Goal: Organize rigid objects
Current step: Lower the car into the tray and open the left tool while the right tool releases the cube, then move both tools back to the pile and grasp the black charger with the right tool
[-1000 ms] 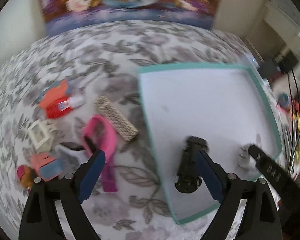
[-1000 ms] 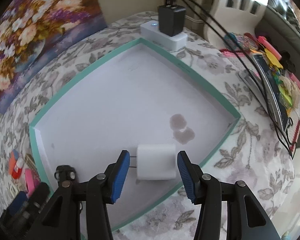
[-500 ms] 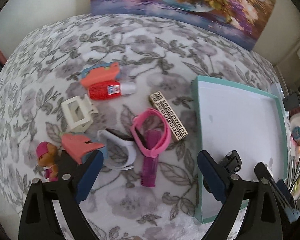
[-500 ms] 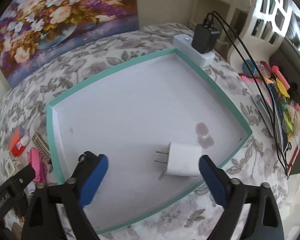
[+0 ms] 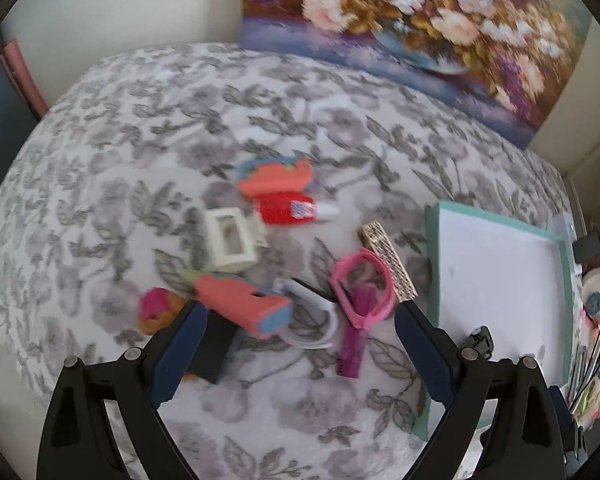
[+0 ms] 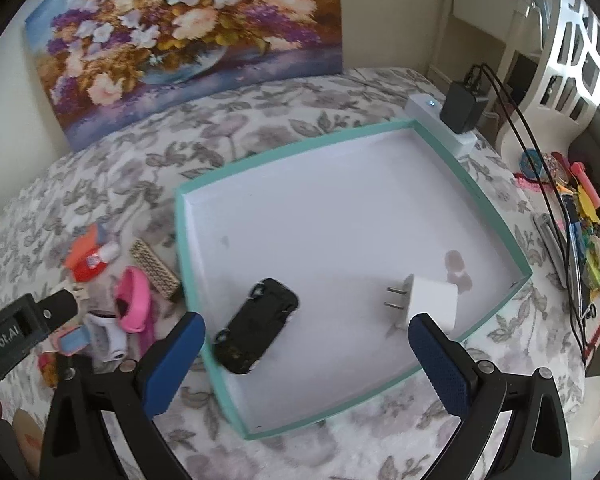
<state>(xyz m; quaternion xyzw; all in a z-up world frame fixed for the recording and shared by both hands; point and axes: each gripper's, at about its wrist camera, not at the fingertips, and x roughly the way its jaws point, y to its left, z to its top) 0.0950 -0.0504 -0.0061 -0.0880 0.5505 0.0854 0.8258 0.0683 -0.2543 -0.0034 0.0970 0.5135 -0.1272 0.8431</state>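
Floral grey-and-white cloth covers the bench [image 5: 148, 128], with a flower painting [image 6: 180, 32] leaning at the upper edge of both views. At centre right of the right wrist view sits the teal-rimmed tray [image 6: 284, 156], holding a black toy car [image 6: 258, 326] and a white charger [image 6: 430, 304], well apart. The right gripper [image 6: 304, 360] hangs above them, its fingers opening wide with nothing between them. The left gripper [image 5: 296, 352] is likewise spread and empty over the loose pile at centre: a coral toy [image 5: 240, 306], a pink band [image 5: 360, 294], a white band [image 5: 312, 320], a patterned bar [image 5: 388, 266], a glue bottle [image 5: 290, 212]. All look light and stiff. The bar probably grips best across its narrow sides; the bands may flex or slip, so pinching one wall seems safer.
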